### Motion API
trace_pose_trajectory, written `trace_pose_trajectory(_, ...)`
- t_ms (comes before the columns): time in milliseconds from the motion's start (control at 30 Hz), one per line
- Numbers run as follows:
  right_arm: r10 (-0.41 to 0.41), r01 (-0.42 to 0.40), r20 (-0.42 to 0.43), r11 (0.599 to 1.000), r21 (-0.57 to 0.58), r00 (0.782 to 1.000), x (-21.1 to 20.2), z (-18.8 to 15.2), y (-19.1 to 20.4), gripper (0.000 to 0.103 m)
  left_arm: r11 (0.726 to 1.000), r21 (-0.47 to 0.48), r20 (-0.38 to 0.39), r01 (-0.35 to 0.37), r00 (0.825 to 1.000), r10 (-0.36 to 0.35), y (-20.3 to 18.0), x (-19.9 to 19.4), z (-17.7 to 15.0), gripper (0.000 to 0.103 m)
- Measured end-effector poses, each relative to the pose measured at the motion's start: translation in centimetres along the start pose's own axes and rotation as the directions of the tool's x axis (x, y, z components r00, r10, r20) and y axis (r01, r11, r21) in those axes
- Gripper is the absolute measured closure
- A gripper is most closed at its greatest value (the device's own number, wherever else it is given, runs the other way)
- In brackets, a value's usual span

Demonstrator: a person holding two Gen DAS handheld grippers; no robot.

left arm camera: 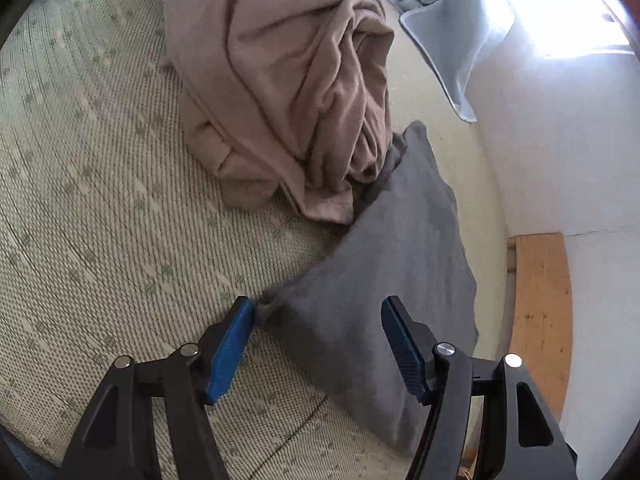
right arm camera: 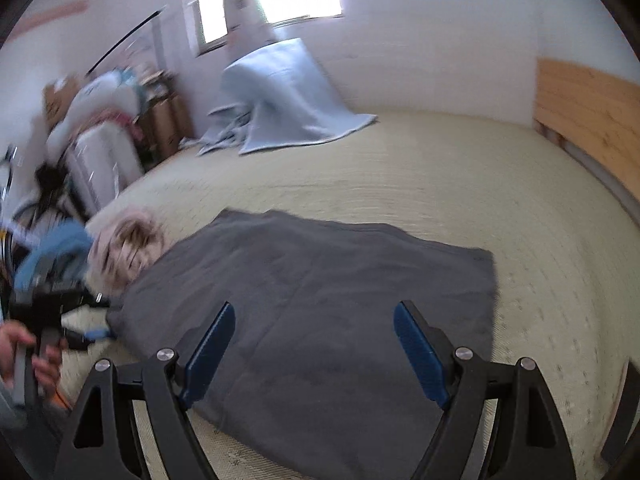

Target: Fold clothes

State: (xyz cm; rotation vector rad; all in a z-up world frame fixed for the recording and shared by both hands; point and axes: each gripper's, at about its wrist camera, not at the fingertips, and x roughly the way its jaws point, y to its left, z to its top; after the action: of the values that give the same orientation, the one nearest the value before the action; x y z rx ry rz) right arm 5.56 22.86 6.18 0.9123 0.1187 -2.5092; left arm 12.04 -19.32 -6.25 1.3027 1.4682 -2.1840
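A dark grey cloth (right arm camera: 320,300) lies spread flat on the bed. My right gripper (right arm camera: 314,312) hovers over its near part, jaws wide and nothing pressed between the pads. In the left wrist view the same grey cloth (left arm camera: 384,264) runs away from me. My left gripper (left arm camera: 318,312) is open astride its near corner, with the left pad (left arm camera: 236,340) just touching the cloth's tip. A crumpled beige-pink garment (left arm camera: 288,100) sits beyond, its edge lying against the grey cloth. It is a blurred heap (right arm camera: 128,248) in the right wrist view.
The bed has a pale woven cover (left arm camera: 100,200). A light blue blanket (right arm camera: 288,100) is heaped at the far side under a window. A wooden headboard (right arm camera: 588,120) stands at the right. A person's hand (right arm camera: 20,344) shows at the left edge, with room clutter behind it.
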Motion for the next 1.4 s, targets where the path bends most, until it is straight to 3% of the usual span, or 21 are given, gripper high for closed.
trace_pose_trajectory(67, 0.009, -0.01, -0.008, 0.997, -0.073, 1.0, 0.5, -0.4, 1.8, 0.018, 0.999, 0.005, 0.056, -0.033, 0.998, 0.032, -0.1, -0.5, 0.3, 0.033)
trace_pose_trajectory(133, 0.02, -0.022, -0.016, 0.99, -0.136, 1.0, 1.1, -0.8, 3.3, 0.018, 1.0, -0.021, 0.077, 0.01, 0.997, -0.009, 0.1, -0.9, 0.8, 0.033)
trace_pose_trajectory(267, 0.028, -0.032, -0.022, 0.973, -0.228, 0.999, 1.8, -1.5, 5.8, 0.018, 1.0, -0.02, -0.021, 0.023, 0.999, -0.023, -0.1, 0.4, 0.4, 0.033)
trace_pose_trajectory(467, 0.042, -0.05, -0.033, 0.957, -0.286, 0.999, 3.0, -2.0, 8.3, 0.018, 0.999, 0.003, -0.067, 0.036, 0.997, -0.035, -0.4, 0.8, 0.2, 0.033)
trace_pose_trajectory(533, 0.046, -0.053, -0.032, 0.952, -0.303, 0.998, 3.4, -2.1, 9.1, 0.018, 1.0, 0.016, -0.072, 0.022, 0.997, -0.021, -0.5, 1.0, 0.3, 0.046)
trace_pose_trajectory(567, 0.048, -0.056, -0.032, 0.949, -0.312, 0.998, 3.6, -2.2, 9.5, 0.018, 1.0, 0.019, -0.083, 0.016, 0.996, -0.015, -0.5, 1.1, 0.4, 0.065)
trace_pose_trajectory(600, 0.051, -0.059, -0.032, 0.946, -0.32, 0.998, 3.8, -2.2, 9.8, 0.018, 1.0, 0.02, -0.093, 0.012, 0.996, -0.01, -0.5, 1.3, 0.4, 0.074)
trace_pose_trajectory(733, 0.041, -0.049, -0.027, 0.919, -0.392, 0.999, 4.5, -2.9, 11.8, 0.018, 0.999, 0.025, -0.088, 0.034, 0.996, -0.032, -0.6, 0.8, 0.2, 0.092)
trace_pose_trajectory(1000, 0.054, -0.048, -0.007, 0.806, -0.59, 0.999, 5.6, -6.1, 17.7, 0.018, 0.991, 0.07, -0.079, 0.113, 0.991, -0.108, -1.6, -0.6, 0.2, 0.095)
trace_pose_trajectory(1133, 0.081, -0.061, -0.001, 0.747, -0.662, 0.997, 6.3, -7.5, 20.7, 0.018, 0.99, 0.078, -0.099, 0.118, 0.989, -0.11, -1.3, -0.7, 0.2, 0.095)
trace_pose_trajectory(1400, 0.077, -0.053, 0.004, 0.724, -0.688, 0.997, 8.3, -8.2, 23.0, 0.018, 0.985, 0.109, -0.113, 0.135, 0.986, -0.123, -1.2, -1.6, -0.2, 0.096)
